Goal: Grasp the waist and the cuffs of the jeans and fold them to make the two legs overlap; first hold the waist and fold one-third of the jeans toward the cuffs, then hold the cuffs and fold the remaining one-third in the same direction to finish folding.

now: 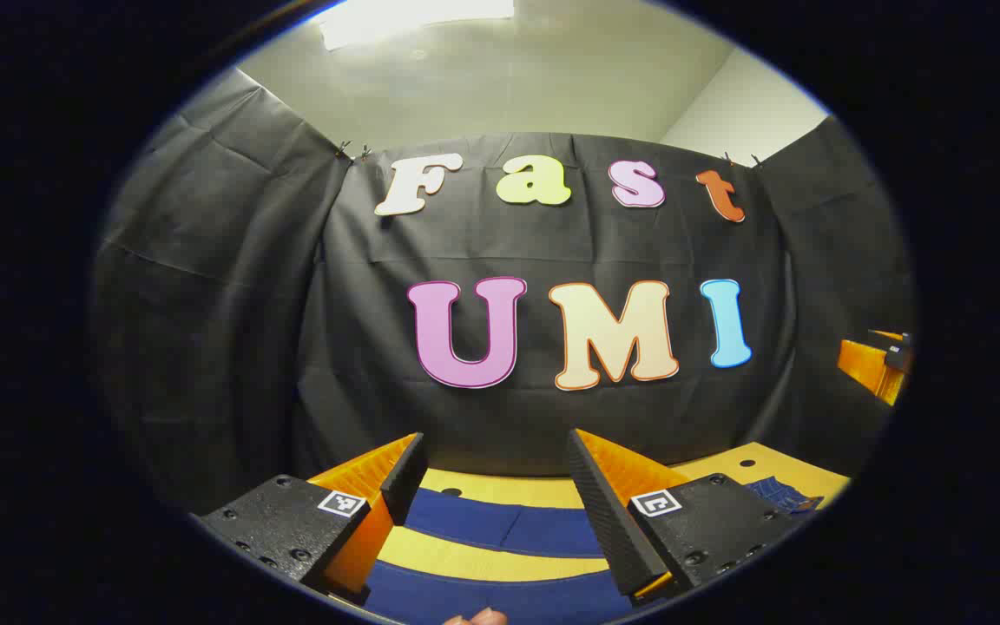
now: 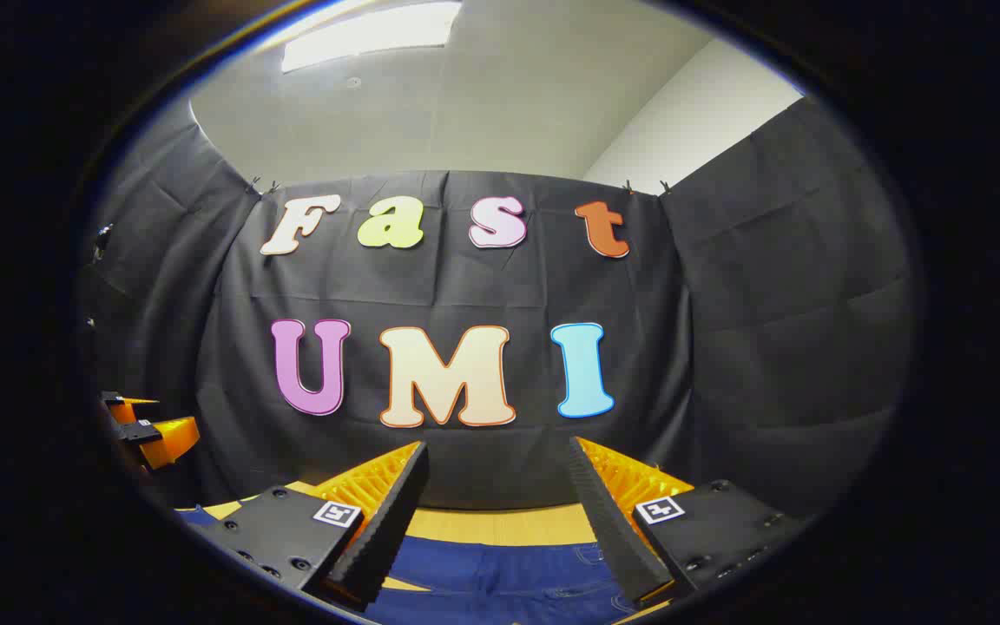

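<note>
Dark blue jeans lie flat on a yellow-brown table. In the left gripper view the two legs (image 1: pixel 500 528) run as separate blue bands between my left gripper's fingers, with table showing between them. My left gripper (image 1: pixel 495 453) is open, held above the legs with nothing in it. In the right gripper view the waist end of the jeans (image 2: pixel 500 569) lies below my right gripper (image 2: pixel 496 458), which is open and holds nothing. The other gripper appears at the far left edge (image 2: pixel 148 430) of the right gripper view and at the far right edge (image 1: pixel 882 365) of the left gripper view.
The table (image 1: pixel 769 464) reaches back to the black cloth wall close behind it. A bit of denim (image 1: pixel 778 495) shows at the right of the left gripper view. A fingertip (image 1: pixel 476 618) shows at the bottom edge there.
</note>
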The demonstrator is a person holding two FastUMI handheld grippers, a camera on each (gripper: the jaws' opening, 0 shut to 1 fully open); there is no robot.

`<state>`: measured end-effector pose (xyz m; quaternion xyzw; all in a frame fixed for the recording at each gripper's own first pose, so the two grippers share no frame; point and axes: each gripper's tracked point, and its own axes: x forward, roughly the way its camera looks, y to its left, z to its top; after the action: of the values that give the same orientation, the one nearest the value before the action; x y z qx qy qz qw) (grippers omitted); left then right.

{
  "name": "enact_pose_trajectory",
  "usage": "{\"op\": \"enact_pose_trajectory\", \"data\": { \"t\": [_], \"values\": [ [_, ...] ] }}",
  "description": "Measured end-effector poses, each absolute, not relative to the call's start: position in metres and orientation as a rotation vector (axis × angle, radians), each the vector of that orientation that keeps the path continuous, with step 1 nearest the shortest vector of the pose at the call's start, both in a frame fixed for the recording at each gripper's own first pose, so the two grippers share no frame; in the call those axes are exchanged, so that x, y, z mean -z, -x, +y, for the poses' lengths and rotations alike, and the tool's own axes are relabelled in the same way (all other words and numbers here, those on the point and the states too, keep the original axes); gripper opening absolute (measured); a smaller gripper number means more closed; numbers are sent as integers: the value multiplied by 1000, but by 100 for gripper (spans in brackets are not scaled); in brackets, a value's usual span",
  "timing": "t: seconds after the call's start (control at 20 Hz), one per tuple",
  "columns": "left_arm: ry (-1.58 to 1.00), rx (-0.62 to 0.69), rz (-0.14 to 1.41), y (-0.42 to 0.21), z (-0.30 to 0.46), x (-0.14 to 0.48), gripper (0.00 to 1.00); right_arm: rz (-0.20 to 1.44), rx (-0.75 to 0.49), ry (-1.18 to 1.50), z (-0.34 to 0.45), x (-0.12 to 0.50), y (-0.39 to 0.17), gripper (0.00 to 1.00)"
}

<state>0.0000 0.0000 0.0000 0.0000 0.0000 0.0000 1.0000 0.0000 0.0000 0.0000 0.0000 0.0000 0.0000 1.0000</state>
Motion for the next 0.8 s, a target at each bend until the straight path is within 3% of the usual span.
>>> {"op": "enact_pose_trajectory", "data": {
  "t": [0.8],
  "values": [
    [-19, 20, 39, 10, 2, 11, 94, 3, -32, 21, 2, 1, 1, 100]
  ]
}}
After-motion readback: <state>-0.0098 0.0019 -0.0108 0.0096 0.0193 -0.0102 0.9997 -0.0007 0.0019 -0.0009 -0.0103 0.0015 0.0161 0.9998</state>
